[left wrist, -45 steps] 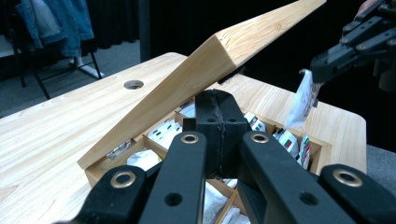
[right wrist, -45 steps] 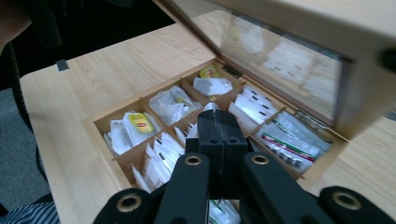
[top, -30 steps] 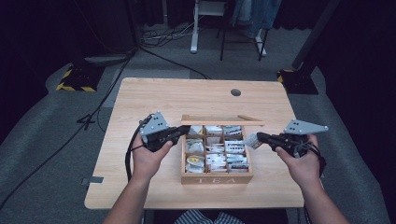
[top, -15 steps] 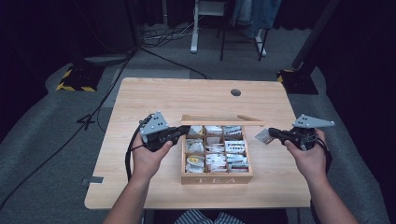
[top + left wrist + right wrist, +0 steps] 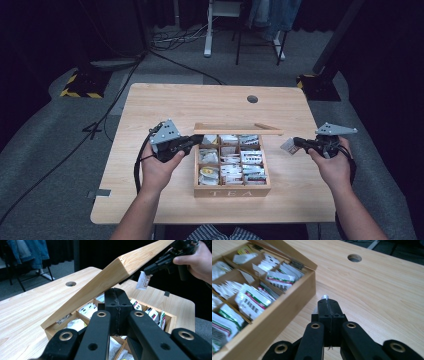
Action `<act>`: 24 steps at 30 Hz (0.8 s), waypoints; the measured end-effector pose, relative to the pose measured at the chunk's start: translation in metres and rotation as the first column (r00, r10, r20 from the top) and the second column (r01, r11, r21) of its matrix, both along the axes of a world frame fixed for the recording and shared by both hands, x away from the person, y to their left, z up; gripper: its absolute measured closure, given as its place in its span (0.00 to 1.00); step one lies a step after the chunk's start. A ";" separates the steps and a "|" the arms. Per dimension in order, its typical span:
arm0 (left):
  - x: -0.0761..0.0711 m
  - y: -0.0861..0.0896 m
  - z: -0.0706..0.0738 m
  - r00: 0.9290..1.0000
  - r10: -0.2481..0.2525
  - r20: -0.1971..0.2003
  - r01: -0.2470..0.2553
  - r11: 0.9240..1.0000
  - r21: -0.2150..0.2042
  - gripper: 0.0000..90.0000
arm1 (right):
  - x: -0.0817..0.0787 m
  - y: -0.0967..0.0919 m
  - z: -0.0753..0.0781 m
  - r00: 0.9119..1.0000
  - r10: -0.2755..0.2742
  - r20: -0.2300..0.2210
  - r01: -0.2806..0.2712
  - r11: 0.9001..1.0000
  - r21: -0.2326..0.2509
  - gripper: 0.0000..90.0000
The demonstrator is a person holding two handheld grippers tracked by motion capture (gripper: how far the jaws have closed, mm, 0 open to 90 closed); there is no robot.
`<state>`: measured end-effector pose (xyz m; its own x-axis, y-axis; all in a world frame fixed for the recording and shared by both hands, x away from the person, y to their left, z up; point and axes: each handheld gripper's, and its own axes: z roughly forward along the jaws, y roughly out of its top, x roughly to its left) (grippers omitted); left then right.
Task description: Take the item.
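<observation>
Open wooden nine-compartment tea box (image 5: pixel 232 187) sitting mid-table, raised lid (image 5: pixel 238 130) blocking behind, right gripper (image 5: pixel 296 145) clamping one white sachet (image 5: pixel 288 146) beside it, left gripper (image 5: pixel 197 139) closed at its left edge.

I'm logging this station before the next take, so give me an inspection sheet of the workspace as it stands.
Surface: light wooden table, with a round hole near its far edge.
Job's things: wooden tea box, lid raised, compartments full of tea packets.
Clutter: nothing seen on the table.
Grippers: left tool shut, at the box's left edge under the lid; right tool shut on a tea packet, held right of the box.
Cables: a black cable loops from the left tool; more run across the floor.
Surroundings: grey floor, dark curtains, yellow-black striped base, stand legs.
</observation>
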<state>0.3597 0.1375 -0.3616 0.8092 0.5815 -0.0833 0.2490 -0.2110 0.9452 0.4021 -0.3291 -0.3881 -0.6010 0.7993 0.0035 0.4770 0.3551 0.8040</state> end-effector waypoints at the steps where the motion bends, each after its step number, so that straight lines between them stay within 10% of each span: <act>1: 0.000 0.000 0.000 1.000 0.000 0.000 0.000 1.000 0.000 1.00 | 0.002 -0.002 -0.004 1.000 -0.006 -0.009 0.006 1.000 -0.005 1.00; 24: 0.001 -0.002 -0.001 1.000 -0.003 -0.009 0.003 1.000 0.007 1.00 | 0.011 -0.016 -0.040 0.992 -0.050 -0.118 0.050 0.999 0.000 1.00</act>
<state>0.3603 0.1352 -0.3629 0.8104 0.5795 -0.0864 0.2569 -0.2188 0.9414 0.4133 -0.3454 -0.4285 -0.5554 0.8282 0.0747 0.5860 0.3261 0.7418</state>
